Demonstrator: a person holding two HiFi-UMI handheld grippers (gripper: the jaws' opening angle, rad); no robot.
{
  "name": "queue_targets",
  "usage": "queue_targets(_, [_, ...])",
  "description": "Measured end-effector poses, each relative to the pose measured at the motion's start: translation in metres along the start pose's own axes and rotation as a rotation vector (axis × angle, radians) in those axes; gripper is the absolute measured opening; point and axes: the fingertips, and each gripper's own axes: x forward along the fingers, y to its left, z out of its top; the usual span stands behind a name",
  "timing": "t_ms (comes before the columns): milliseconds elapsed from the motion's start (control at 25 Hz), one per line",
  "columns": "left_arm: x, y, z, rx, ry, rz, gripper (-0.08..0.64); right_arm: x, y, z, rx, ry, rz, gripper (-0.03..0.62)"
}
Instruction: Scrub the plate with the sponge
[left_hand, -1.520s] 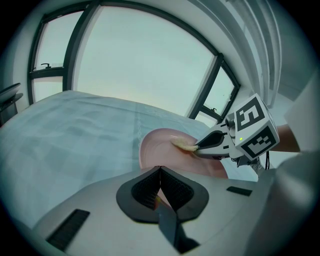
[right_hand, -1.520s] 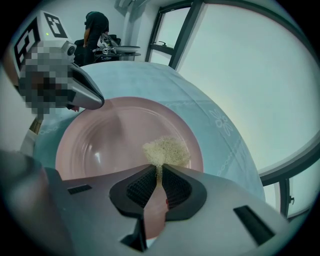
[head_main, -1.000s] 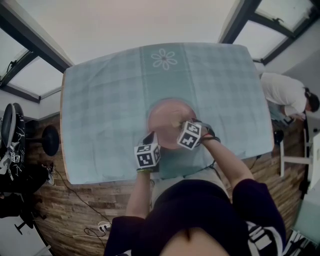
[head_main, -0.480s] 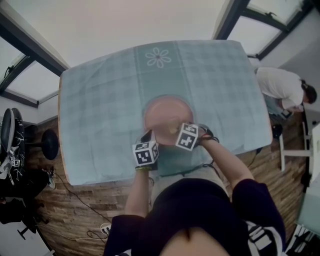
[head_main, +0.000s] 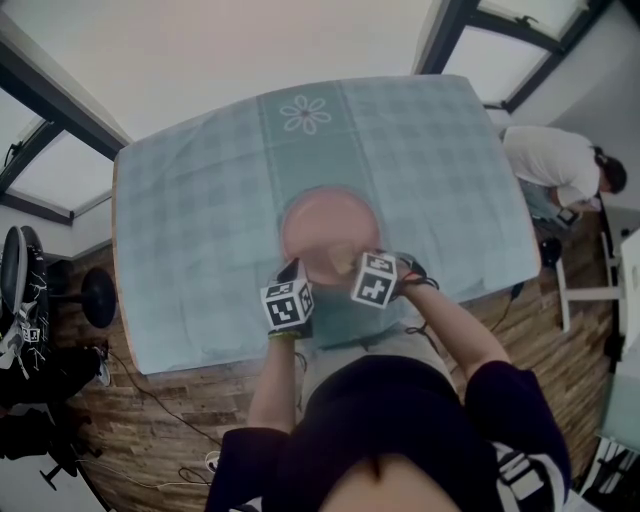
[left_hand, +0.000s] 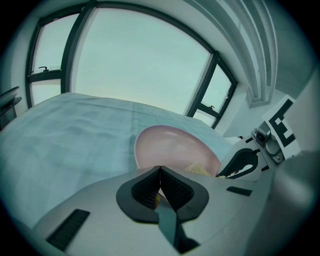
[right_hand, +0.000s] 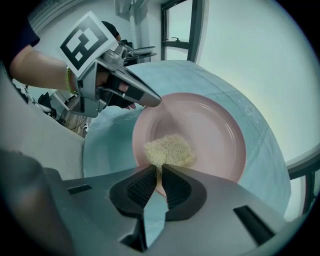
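Tablecloth (head_main: 180, 230) pale blue check. Pink plate (right_hand: 215, 125) sits by middle of its near edge. Right gripper (right_hand: 160, 172): jaws almost together, pinching yellow sponge (right_hand: 170, 149), which rests on plate's near part. Left gripper (left_hand: 159, 172): jaws closed, apparently nipping plate's left rim. Person (head_main: 550, 160) bent over beyond cloth's right edge.

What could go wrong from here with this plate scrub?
1. The right claw pinches only the near edge of the sponge, so under scrubbing pressure it may fold or pull free.
2. The left claw seems to grip just the rim of the plate with its tips, so the plate could slip out and slide on the tablecloth.
3. Both claws sit close together and may bump.
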Motion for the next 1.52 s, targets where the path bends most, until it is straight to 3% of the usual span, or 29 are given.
queue_targets(440, [-0.001,-0.001,-0.003,0.001,0.000,-0.005,0.008,-0.023,0.010,0.001,0.046,-0.066,-0.014,0.044])
queue_targets(840, [-0.001,-0.004,-0.002,-0.007,-0.001,-0.009,0.008,-0.057,-0.030,0.002,0.061,-0.128,-0.127,0.044])
queue_targets(1320, [-0.001,-0.003,-0.001,-0.021,-0.003,-0.010,0.008,-0.050,-0.105,0.005,-0.026,-0.077,-0.318,0.044])
queue_targets(1520, [-0.001,-0.003,0.000,-0.022,-0.001,-0.013,0.008,-0.039,-0.124,0.005,-0.084,-0.035,-0.352,0.044])
